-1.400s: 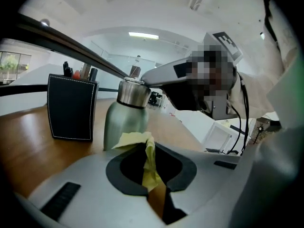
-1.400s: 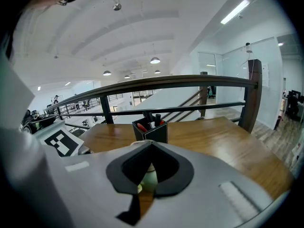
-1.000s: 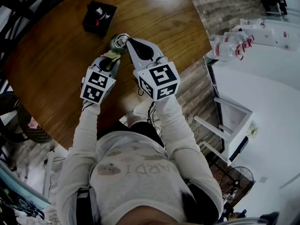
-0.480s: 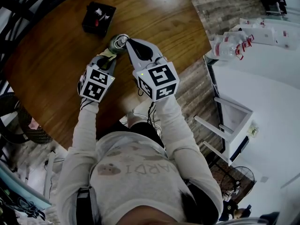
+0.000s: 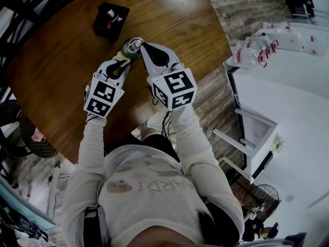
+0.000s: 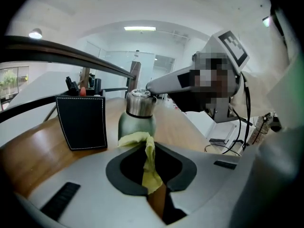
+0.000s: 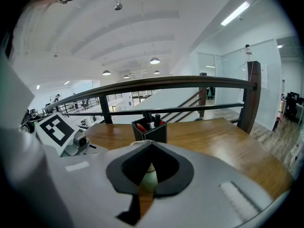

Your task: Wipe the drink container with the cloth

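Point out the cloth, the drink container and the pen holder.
cloth (image 6: 148,170): left gripper view, hanging yellow strip.
drink container (image 6: 136,125): left gripper view, green body.
pen holder (image 6: 81,122): left gripper view, black front.

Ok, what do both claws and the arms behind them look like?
The left claw and right claw are pale grey shells with black-lined tips. Each carries a white cube of black square markers. The sleeves are long and off-white.

The green drink container (image 6: 136,123) stands upright on the table (image 5: 175,19), steel cap on. The yellow cloth (image 6: 148,163) hangs crumpled, pinched between the left gripper's (image 6: 151,177) jaws, its upper fold pressed against the container's lower body.
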Action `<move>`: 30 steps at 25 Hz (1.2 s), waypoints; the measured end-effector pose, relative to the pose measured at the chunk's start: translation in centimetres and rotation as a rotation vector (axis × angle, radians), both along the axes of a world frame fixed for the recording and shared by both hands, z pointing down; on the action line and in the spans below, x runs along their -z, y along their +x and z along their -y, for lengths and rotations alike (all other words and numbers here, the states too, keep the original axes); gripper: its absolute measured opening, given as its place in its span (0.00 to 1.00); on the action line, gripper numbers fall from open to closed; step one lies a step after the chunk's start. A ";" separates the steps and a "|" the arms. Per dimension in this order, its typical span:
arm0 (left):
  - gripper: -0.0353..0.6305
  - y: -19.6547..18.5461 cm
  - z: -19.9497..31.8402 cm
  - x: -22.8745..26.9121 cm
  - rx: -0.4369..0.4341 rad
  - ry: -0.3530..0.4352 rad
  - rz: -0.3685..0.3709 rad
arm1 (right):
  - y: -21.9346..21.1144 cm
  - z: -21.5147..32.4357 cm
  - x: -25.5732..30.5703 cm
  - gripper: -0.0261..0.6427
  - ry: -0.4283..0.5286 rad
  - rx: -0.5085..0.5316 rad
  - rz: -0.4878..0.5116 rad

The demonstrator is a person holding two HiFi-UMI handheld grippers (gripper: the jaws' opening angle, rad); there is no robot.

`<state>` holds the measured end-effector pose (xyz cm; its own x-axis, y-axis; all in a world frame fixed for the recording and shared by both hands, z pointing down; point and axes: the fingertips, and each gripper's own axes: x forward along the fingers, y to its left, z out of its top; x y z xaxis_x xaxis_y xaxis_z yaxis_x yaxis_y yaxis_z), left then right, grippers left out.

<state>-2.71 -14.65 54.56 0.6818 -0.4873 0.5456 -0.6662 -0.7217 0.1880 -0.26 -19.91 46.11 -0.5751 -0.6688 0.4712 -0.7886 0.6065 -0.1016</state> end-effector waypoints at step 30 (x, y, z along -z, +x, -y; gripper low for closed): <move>0.10 -3.2 -2.6 9.3 0.256 0.175 -0.144 | 1.9 -5.1 3.9 0.06 0.123 -0.044 0.068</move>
